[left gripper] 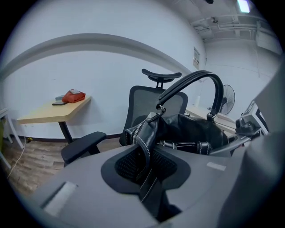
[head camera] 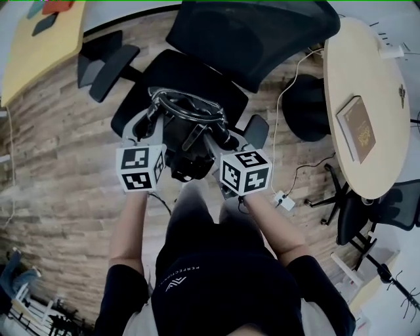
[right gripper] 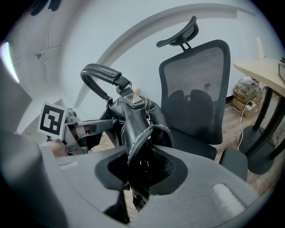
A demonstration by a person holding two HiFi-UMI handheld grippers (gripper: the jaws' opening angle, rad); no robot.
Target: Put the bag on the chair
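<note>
Left gripper (left gripper: 144, 167) and right gripper (right gripper: 138, 171) are each clenching one end of the black bag (head camera: 187, 134), holding it at the front edge of the chair (head camera: 197, 79) seat. Wooden floor (head camera: 59, 144) is lying open to the left, and a round table (head camera: 357, 59) is standing to the right.

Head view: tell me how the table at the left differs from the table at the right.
The left table has straight edges and carries a red thing; the right table has a rounded edge and carries a brown book. The left top looks yellower, the right paler. Both are light wooden tops.
</note>
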